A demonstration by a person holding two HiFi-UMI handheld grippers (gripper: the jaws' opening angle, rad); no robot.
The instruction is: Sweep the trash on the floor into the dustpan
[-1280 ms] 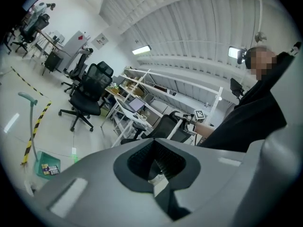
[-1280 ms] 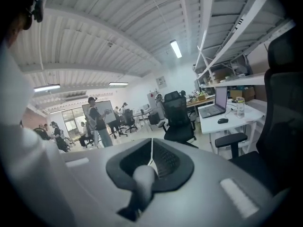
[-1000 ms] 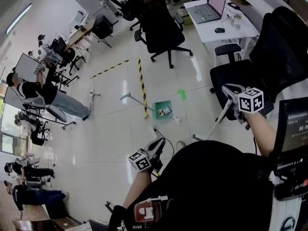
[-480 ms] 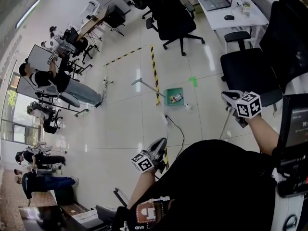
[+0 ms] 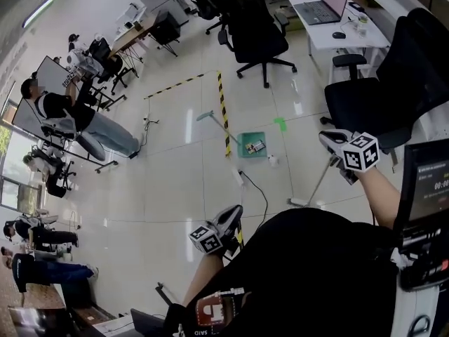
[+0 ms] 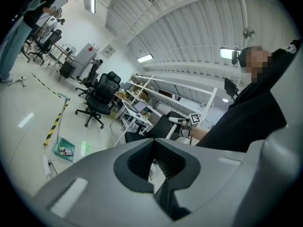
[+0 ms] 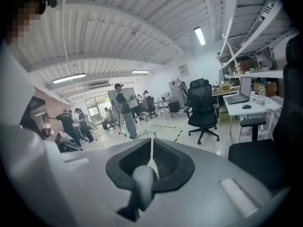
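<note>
The broom (image 5: pixel 317 181) stands near right, its stiff, light pole clamped high up in the right gripper's (image 5: pixel 333 144) jaws, probably a good hold. The green dustpan (image 5: pixel 252 144) lies farther off mid-floor. The left gripper's (image 5: pixel 230 215) jaws are together, empty. A trash scrap (image 5: pixel 272 159) just right of the dustpan looks light and skittery.

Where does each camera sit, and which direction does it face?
Head view: on the head, facing down at floor and dustpan; shows torso, left gripper, right gripper.
Left gripper view: rides that gripper, faces across the floor; shut jaws, torso.
Right gripper view: rides that gripper, faces a chair; jaws shut on broom.
Head and left gripper views share the dustpan.
</note>
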